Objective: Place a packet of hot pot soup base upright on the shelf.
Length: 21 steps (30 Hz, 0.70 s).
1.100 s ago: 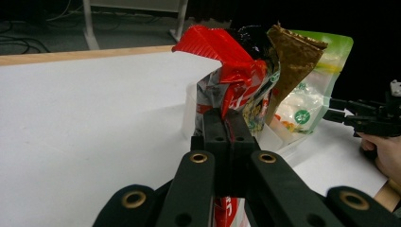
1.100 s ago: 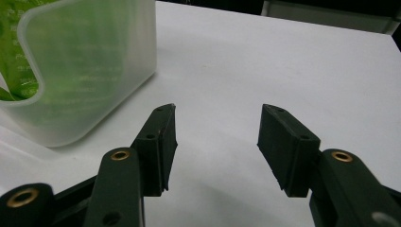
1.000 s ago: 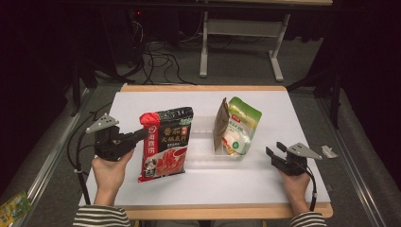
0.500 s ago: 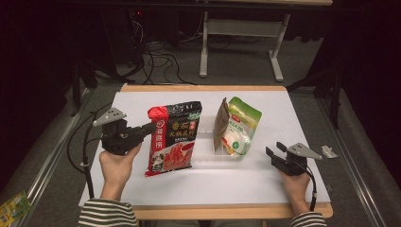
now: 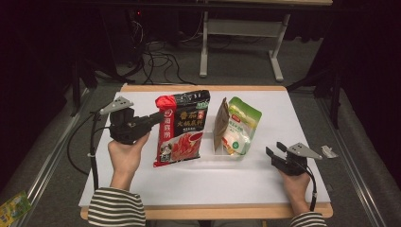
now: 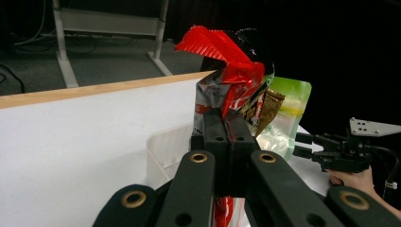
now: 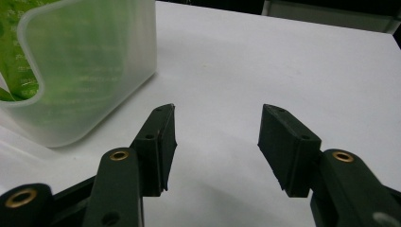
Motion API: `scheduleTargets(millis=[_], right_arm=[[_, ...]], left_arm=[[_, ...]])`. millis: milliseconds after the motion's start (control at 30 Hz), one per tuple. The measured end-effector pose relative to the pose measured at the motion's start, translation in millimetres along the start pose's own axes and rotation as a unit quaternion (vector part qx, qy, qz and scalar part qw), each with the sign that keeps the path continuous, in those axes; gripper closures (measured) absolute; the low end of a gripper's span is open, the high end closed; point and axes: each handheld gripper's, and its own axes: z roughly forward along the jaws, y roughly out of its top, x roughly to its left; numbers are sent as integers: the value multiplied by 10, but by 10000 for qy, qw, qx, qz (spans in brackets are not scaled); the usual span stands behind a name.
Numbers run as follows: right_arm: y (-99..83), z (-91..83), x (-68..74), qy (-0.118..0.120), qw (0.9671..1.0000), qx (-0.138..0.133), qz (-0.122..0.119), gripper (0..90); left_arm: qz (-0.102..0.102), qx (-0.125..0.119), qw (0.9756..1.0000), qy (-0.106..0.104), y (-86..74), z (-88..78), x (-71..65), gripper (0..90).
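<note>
A red and black pouch point(image 5: 182, 127) hangs upright above the white table point(image 5: 293, 113), left of centre. My left gripper point(image 5: 158, 118) is shut on its left edge just below the red top corner. In the left gripper view the jaws point(image 6: 228, 127) are pressed together on the red and black pouch point(image 6: 227, 71). A green pouch point(image 5: 241, 125) stands in a translucent container point(image 5: 216, 151) just right of it. My right gripper point(image 5: 274, 149) rests near the table's right front, open with nothing between its jaws point(image 7: 217, 142), facing the translucent container point(image 7: 94, 71).
A small silvery wrapper point(image 5: 328, 151) lies at the table's right edge. A white frame point(image 5: 236, 28) and cables point(image 5: 156, 61) sit on the floor behind the table. A green-yellow packet point(image 5: 14, 208) lies on the floor at lower left.
My left gripper has lifted the red and black pouch and carried it right and farther back, closer to the container. The right gripper has stayed put.
</note>
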Motion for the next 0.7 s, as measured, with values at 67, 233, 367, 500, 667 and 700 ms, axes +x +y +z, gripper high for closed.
scheduleTargets(millis=[67, 233, 367, 500, 667, 700], right_arm=[[0, 0, -3, 1, 10000, -2, 4, 472], [0, 0, -2, 1, 10000, 4, 18, 471], [-1, -1, -3, 3, 10000, 4, 17, 471], [-1, -4, -1, 2, 10000, 2, 40, 470], [-4, -7, -9, -9, 10000, -40, 15, 461], [-4, -7, -9, -12, 10000, -39, 17, 461]], left_arm=[[-40, -13, 10000, -15, 10, 53, 3, 900], [-30, -14, 10000, 38, 32, 171, -3, 900], [-49, 1, 9999, 89, 63, 288, -4, 900], [-90, -18, 9999, 129, 75, 387, 11, 900], [-105, 22, 9998, 168, 83, 516, 18, 900], [-100, 11, 9998, 189, 84, 537, 15, 900]])
